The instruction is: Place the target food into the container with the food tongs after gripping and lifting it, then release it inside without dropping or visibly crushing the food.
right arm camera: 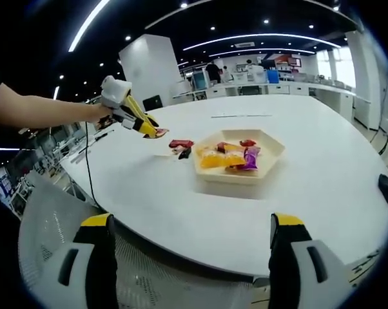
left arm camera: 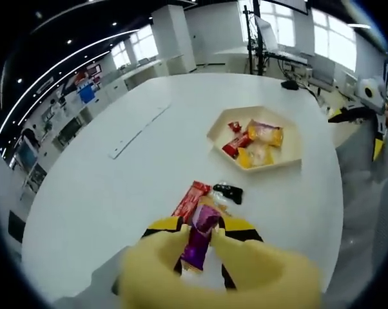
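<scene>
Purple-wrapped snack (left arm camera: 200,235) sits clenched in our left claw (left arm camera: 197,248), lifted, it seems, just off the table (left arm camera: 104,193), though blur hides the contact. We judge the carry is in hand: next we swing toward the hexagonal container (left arm camera: 214,132) at one o'clock and release gently inside. A red packet (left arm camera: 191,198) lies just beyond. Our right claw (right arm camera: 191,257) hangs released, holding nothing.

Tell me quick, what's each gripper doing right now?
Left gripper: shut on a purple snack packet, over the white table.
Right gripper: open, holding nothing.
</scene>
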{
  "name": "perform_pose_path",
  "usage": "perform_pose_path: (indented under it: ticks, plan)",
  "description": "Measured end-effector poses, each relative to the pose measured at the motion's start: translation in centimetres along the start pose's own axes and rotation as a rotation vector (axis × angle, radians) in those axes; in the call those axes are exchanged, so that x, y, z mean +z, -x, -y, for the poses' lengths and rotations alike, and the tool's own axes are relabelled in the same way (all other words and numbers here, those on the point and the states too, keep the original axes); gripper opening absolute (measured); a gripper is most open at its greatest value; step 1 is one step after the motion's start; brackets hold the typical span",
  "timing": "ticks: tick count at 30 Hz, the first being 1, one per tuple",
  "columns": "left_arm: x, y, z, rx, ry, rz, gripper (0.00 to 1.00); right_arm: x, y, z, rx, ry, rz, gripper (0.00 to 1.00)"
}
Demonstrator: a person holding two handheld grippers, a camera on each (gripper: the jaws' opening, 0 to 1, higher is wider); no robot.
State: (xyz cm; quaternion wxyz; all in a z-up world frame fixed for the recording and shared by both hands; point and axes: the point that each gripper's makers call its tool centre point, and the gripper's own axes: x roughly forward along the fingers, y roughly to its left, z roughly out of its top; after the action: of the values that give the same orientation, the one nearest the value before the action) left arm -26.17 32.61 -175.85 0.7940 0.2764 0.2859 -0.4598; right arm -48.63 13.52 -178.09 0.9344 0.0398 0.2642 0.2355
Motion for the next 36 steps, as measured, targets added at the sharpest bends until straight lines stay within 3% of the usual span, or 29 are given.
perform_pose_path:
  ticks: [7,36]
  plan:
    - [2.0,0.9,-0.4,0.015,0.000,0.022,0.19,0.2,0.0,0.0,-0.001,0.001,0.013,1.00]
    - [5.3,1.1,1.0,0.012,-0.019,0.035,0.19,0.5,0.1,-0.1,0.000,-0.001,0.036,1.00]
